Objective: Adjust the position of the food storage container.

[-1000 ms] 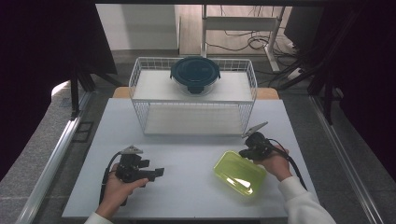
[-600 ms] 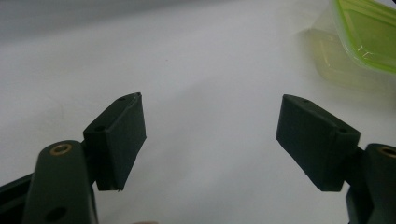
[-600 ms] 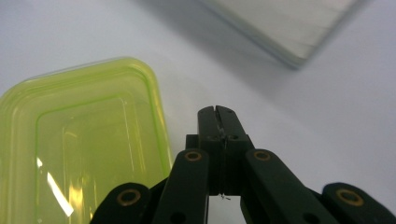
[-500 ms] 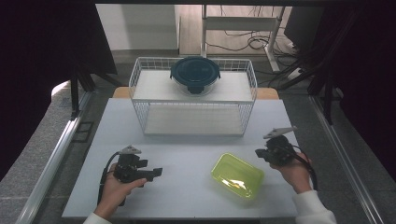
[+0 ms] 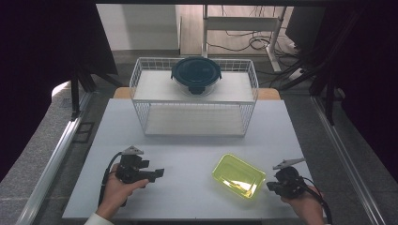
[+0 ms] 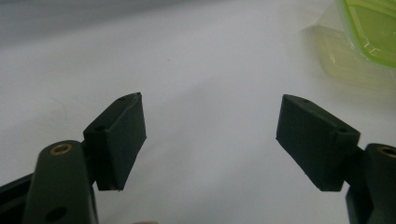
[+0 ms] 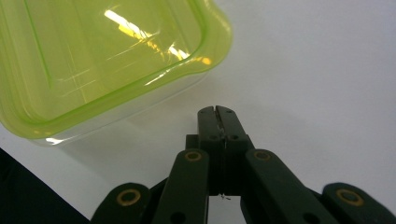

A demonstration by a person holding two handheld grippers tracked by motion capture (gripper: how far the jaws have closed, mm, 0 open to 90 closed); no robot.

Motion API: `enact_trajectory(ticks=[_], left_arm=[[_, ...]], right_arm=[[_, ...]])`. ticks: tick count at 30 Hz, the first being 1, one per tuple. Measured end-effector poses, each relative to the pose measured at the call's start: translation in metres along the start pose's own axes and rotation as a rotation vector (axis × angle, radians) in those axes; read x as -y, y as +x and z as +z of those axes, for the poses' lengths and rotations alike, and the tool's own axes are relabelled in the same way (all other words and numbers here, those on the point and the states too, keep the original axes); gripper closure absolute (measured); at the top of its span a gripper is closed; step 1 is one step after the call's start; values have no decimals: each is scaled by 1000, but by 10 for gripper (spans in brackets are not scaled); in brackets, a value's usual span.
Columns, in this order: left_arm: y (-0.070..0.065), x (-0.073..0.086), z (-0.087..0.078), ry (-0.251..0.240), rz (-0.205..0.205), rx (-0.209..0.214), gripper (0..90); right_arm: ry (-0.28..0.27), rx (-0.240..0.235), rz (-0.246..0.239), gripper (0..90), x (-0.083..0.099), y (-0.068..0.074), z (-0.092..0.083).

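1. The right gripper [image 7: 218,112] has its jaws pressed flat together with nothing between them. It sits just off the near corner of the green tub [image 7: 102,60], apart from it, the tips aimed past the rim toward bare table [image 7: 327,70].

2. The left gripper [image 6: 210,135] has its jaws spread wide and empty. The tub [image 6: 369,28] lies off at its 1 o'clock, well apart.

3. Seen from above, the tub [image 5: 238,176] rests open side up on the table [image 5: 187,150], toward 5 o'clock of the tabletop, askew to the edges. The right gripper [image 5: 274,185] is at its 3 o'clock, just beside it; the left gripper [image 5: 157,173] is at its 9 o'clock, well apart.

4. Why so: my guess is the closed right jaws are not set to grasp. They look parked, or ready to nudge the tub's corner. The spread left jaws look held ready, pointing across at the tub.

5. Pose: the left hand [image 5: 119,187] wraps the gripper body from below, forearm coming in from 6 o'clock, jaws lying level and pointing toward 3 o'clock. The right hand [image 5: 305,206] grips from behind at the table's near edge, jaws pointing toward 9 o'clock.

6. Farther out, a wire basket [image 5: 141,79] stands at 12 o'clock, with a lidded dark bowl [image 5: 196,74] in it.
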State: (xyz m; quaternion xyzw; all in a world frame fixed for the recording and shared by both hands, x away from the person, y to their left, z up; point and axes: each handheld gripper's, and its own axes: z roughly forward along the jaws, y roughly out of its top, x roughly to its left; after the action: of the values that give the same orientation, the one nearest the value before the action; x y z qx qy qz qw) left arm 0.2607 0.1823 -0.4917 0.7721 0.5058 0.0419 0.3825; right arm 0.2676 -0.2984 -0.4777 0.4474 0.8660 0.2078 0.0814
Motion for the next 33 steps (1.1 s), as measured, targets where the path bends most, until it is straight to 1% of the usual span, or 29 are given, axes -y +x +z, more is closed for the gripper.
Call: enact_trajectory(ticks=[3, 6, 13, 17, 20, 24, 29, 33], left_arm=[[1, 1, 0, 0, -4, -5, 233], [2, 2, -2, -1, -6, -9, 234], [3, 3, -2, 1, -9, -14, 233], [4, 3, -2, 0, -11, -16, 234], [4, 3, -2, 1, -13, -17, 233], [5, 3, -3, -2, -12, -18, 233], [8, 3, -5, -6, -17, -22, 234], [9, 3, -6, -10, -22, -24, 234]], right_arm=[[3, -13, -11, 889, -6, 5, 2], [17, 3, -30, 889, -12, 9, 6], [15, -4, -49, 889, -24, 14, 10], [25, -8, -65, 889, -33, 16, 18], [24, -7, -88, 889, -44, 19, 24], [27, -7, -124, 889, -60, 27, 34], [32, -11, -167, 889, -79, 41, 47], [29, -14, -198, 889, -90, 49, 54]])
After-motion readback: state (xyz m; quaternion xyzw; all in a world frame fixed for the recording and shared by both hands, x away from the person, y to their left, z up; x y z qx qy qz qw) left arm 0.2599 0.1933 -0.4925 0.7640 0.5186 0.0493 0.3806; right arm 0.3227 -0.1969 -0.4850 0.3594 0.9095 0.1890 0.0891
